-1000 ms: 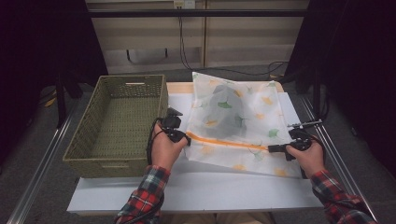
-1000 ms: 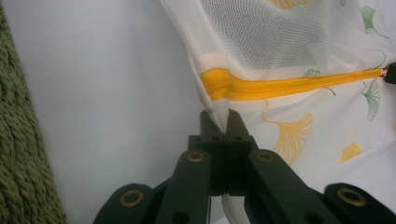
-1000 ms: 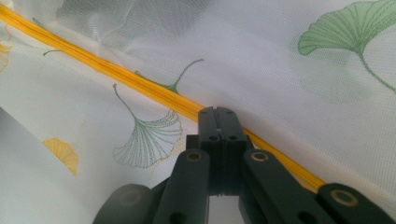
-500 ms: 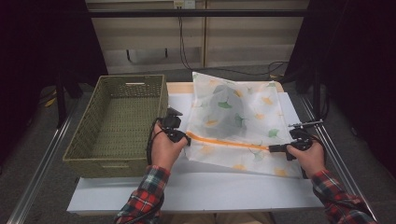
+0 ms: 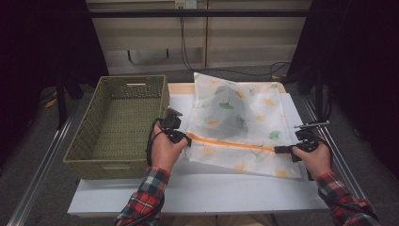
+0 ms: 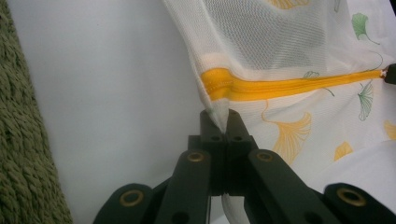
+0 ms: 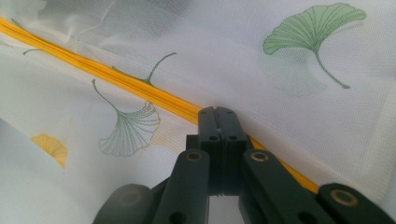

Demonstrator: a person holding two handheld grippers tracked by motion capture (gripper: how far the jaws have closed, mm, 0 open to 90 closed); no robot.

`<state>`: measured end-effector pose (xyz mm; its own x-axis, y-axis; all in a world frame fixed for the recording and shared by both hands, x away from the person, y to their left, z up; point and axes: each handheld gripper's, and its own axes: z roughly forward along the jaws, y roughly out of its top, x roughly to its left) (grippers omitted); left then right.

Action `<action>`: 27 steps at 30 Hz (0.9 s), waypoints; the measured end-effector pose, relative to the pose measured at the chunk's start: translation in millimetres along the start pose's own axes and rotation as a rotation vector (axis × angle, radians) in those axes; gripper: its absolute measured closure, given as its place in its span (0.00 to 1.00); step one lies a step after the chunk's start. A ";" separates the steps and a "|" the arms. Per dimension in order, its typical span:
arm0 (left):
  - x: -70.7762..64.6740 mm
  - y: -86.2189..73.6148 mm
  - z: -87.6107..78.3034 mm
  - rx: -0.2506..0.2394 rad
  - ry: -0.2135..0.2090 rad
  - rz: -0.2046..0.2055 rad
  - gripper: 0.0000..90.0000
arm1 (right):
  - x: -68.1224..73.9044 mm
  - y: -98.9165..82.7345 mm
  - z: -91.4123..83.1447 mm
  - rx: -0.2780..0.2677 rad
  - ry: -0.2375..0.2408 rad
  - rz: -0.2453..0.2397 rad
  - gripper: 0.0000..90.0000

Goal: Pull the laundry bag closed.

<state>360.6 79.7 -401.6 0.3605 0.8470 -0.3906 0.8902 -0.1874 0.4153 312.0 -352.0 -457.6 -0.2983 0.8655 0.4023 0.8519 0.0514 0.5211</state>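
Note:
A white mesh bag (image 5: 240, 117) printed with ginkgo leaves lies on the white table (image 5: 211, 188), partly puffed up at the back. An orange zipper (image 5: 235, 142) runs across its near side. My left gripper (image 5: 187, 140) is at the zipper's left end; in the left gripper view it (image 6: 219, 116) is shut on the bag's mesh edge (image 6: 212, 109) just below the zipper (image 6: 289, 86). My right gripper (image 5: 277, 149) is at the zipper's right end. In the right gripper view it (image 7: 217, 112) is shut over the zipper (image 7: 116, 77); the pull is hidden.
A green woven basket (image 5: 117, 122) stands empty on the left, close beside my left hand. Metal rails run along both sides of the table. Cables hang by the back wall. Bare white table lies in front of the bag.

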 end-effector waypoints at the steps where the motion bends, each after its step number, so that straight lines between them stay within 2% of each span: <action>1: 0.1 0.0 0.3 0.003 0.004 0.005 1.00 | -0.3 -0.3 -0.3 0.002 -0.004 -0.001 1.00; 6: 0.0 0.1 0.1 0.005 -0.007 -0.006 1.00 | -1.2 -0.6 -2.2 -0.005 0.000 -0.003 1.00; 11: 1.1 0.6 -0.6 0.007 -0.001 0.009 1.00 | -1.9 -0.9 -2.4 -0.006 0.000 -0.005 1.00; 13: 1.2 0.4 -0.5 0.003 0.000 0.006 1.00 | -1.7 -0.6 -3.0 -0.003 -0.015 -0.008 1.00; 19: 0.4 0.1 0.1 0.005 -0.004 -0.002 1.00 | -3.1 -1.2 -3.9 -0.008 0.000 0.002 1.00; 27: 0.2 0.2 0.4 0.006 -0.002 0.000 1.00 | -4.4 -2.0 -6.1 -0.006 -0.016 0.004 1.00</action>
<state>361.0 79.7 -401.9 0.3606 0.8462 -0.3923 0.8921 -0.1902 0.4099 309.0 -358.9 -455.8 -0.2882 0.8734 0.3926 0.8506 0.0452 0.5239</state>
